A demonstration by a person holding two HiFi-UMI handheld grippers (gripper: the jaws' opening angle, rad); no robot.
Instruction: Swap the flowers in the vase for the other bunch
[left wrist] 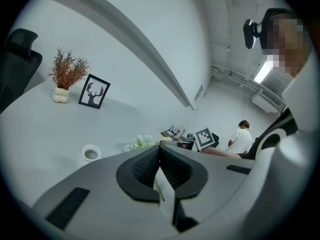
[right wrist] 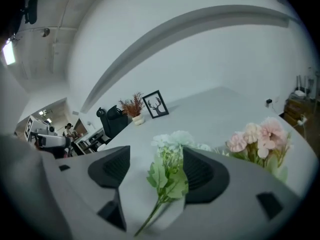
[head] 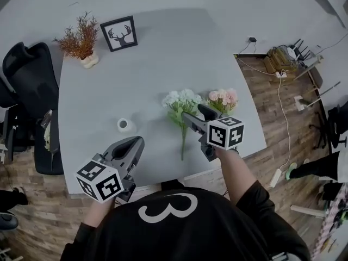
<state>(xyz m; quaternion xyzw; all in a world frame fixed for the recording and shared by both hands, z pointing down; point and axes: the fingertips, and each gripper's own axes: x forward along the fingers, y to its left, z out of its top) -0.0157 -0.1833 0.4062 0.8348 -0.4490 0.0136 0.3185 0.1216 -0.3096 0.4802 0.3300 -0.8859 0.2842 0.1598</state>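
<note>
The white bunch lies on the grey table near its near edge, with the pink bunch just beside it toward the right edge. The vase stands apart to their left. The right gripper tilts down with its jaws released. Only the right gripper view shows them straddling the white bunch without pressing it. The left gripper hovers over the near edge, jaws clenched together.
</note>
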